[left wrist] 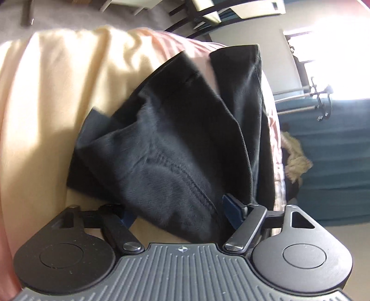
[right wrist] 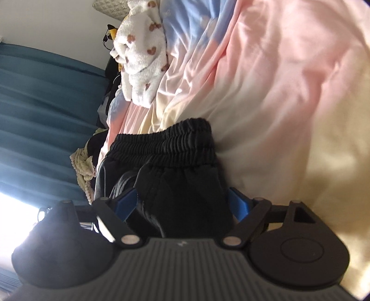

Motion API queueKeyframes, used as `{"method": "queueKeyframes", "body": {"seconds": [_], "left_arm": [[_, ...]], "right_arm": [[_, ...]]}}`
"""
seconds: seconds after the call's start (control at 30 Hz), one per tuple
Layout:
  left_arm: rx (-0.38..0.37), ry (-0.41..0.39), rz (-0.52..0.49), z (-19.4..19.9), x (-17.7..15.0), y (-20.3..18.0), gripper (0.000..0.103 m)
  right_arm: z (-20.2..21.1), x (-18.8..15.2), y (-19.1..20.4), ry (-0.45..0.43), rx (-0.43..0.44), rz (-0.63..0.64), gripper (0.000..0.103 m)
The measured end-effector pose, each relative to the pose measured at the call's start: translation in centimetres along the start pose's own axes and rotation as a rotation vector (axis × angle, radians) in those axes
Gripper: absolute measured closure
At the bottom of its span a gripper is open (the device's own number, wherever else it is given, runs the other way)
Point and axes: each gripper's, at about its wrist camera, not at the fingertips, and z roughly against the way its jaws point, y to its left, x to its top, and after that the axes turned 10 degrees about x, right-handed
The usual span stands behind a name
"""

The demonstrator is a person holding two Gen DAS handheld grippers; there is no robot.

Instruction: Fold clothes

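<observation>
Black trousers [left wrist: 175,143] lie bunched on a pastel bed sheet [left wrist: 50,97]. In the left wrist view the cloth runs between my left gripper's [left wrist: 180,211] blue pads [left wrist: 232,208], with the jaws wide apart around it. In the right wrist view the elastic waistband [right wrist: 171,143] of the trousers [right wrist: 185,192] sits just ahead of my right gripper [right wrist: 185,205], and the cloth fills the wide gap between its blue pads [right wrist: 126,203].
The pink, yellow and blue sheet [right wrist: 266,92] covers the bed. A white plush blanket with hearts [right wrist: 141,58] lies at the far end. Teal curtains [right wrist: 46,115] and a cream knitted item [right wrist: 83,166] stand beside the bed. Chairs [left wrist: 208,14] stand beyond it.
</observation>
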Motion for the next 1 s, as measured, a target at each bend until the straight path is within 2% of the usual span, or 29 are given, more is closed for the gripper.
{"method": "queueKeyframes", "body": {"seconds": [0.1,0.17,0.2,0.27,0.3,0.37,0.5,0.63,0.7,0.83,1.0], "left_arm": [[0.078,-0.017,-0.094,0.3,1.0,-1.7,0.045],[0.110,-0.046,-0.150,1.0,1.4,-2.8,0.063],[0.127,-0.064,-0.179,1.6,1.4,-3.3,0.068],[0.159,-0.097,-0.233,2.6,1.3,-4.6,0.085],[0.176,-0.115,-0.262,3.0,1.2,-5.2,0.087],[0.212,-0.165,-0.349,3.8,0.5,-6.8,0.093],[0.190,-0.241,-0.457,5.9,-0.2,-9.3,0.095],[0.169,-0.313,-0.567,7.2,-0.2,-10.8,0.095],[0.154,-0.322,-0.553,8.0,0.1,-10.3,0.095],[0.157,-0.310,-0.534,9.7,-0.1,-8.5,0.095],[0.198,-0.239,-0.487,7.5,0.0,-4.3,0.095]], "right_arm": [[-0.4,-0.3,0.2,-0.021,0.015,0.004,0.028],[-0.7,-0.5,0.6,-0.014,0.011,0.037,0.037],[-0.8,-0.5,0.7,-0.013,0.012,0.048,0.040],[-1.0,-0.4,0.7,-0.012,0.014,0.057,0.059],[-1.0,-0.4,0.6,-0.012,0.012,0.055,0.072],[-0.8,-0.3,0.6,-0.010,0.023,0.051,0.084],[-0.2,0.2,1.1,-0.024,0.057,0.084,0.094],[1.0,0.5,1.4,-0.087,0.083,0.080,0.097],[1.4,0.7,1.5,-0.113,0.075,0.087,0.100],[2.3,1.7,0.3,-0.159,0.070,0.027,0.101],[1.3,2.1,-1.1,-0.114,-0.016,-0.015,0.101]]}}
